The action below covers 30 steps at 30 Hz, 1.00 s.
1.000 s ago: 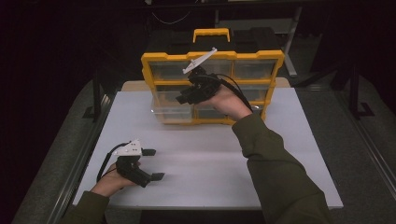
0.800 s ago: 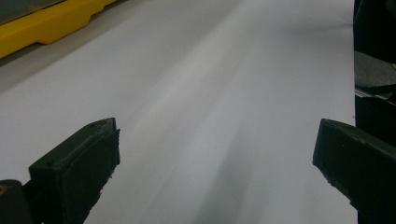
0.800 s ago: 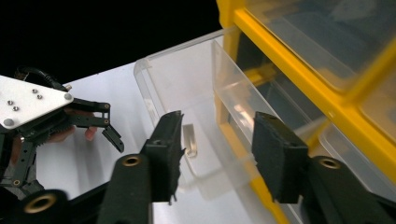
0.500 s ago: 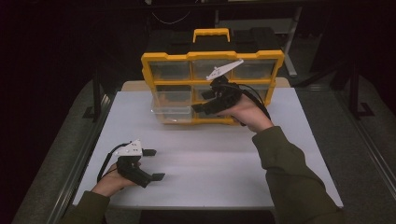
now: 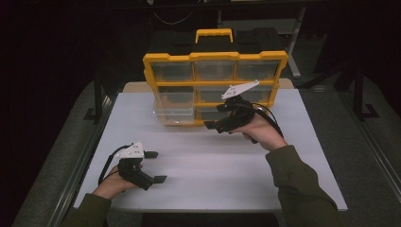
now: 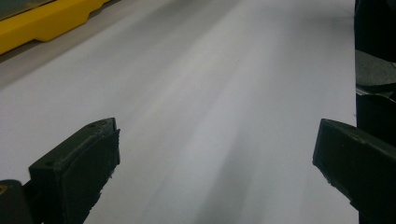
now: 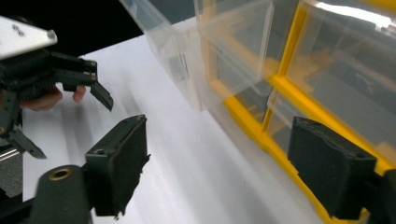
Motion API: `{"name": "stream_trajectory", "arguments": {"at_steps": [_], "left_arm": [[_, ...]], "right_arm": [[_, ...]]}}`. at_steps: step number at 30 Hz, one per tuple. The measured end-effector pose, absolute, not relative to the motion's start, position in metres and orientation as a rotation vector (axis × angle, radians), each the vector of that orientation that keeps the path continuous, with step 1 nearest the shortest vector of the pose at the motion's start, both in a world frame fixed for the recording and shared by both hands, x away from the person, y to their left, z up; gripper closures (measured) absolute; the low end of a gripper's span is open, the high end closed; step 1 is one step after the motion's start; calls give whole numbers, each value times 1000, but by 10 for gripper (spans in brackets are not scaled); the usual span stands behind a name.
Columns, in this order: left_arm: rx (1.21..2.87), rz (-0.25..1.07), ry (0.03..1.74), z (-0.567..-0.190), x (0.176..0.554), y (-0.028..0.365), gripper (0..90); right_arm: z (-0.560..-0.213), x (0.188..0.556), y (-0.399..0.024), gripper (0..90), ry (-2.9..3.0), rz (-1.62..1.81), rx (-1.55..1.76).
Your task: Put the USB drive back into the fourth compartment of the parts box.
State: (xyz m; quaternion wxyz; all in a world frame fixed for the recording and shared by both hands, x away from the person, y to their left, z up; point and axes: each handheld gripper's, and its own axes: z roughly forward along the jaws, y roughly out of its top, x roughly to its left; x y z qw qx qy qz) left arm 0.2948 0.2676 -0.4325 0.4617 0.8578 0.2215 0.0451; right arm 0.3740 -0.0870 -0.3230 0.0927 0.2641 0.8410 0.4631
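A yellow organizer cabinet (image 5: 215,56) with clear drawers stands at the back of the white table (image 5: 213,179). Its lower left drawer (image 5: 174,111) sticks out from the frame. My right gripper (image 5: 215,117) hovers just in front of the cabinet's lower middle and points left. Its jaws have just been opening, with nothing between them. In the right gripper view the right gripper (image 7: 233,172) frames bare table beside the pulled-out drawer (image 7: 187,51). My left gripper (image 5: 157,166) rests open at the front left, and in its own view the left gripper (image 6: 215,154) holds nothing.
The cabinet's yellow base (image 6: 46,23) shows at the top left of the left gripper view. Dark metal rails (image 5: 94,142) run along both sides of the table. Black equipment stands behind the cabinet.
My right gripper has moved right and down, away from the pulled-out drawer, and its jaws have spread apart. The drawer stays out. The left gripper has not moved.
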Motion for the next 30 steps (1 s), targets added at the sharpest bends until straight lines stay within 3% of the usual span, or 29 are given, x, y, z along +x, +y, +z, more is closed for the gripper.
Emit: {"name": "stream_trajectory", "arguments": {"at_steps": [30], "left_arm": [[2103,106,540,-432,293,268,0]], "right_arm": [[-412,322,-139,0,2422,1401,905]]}}
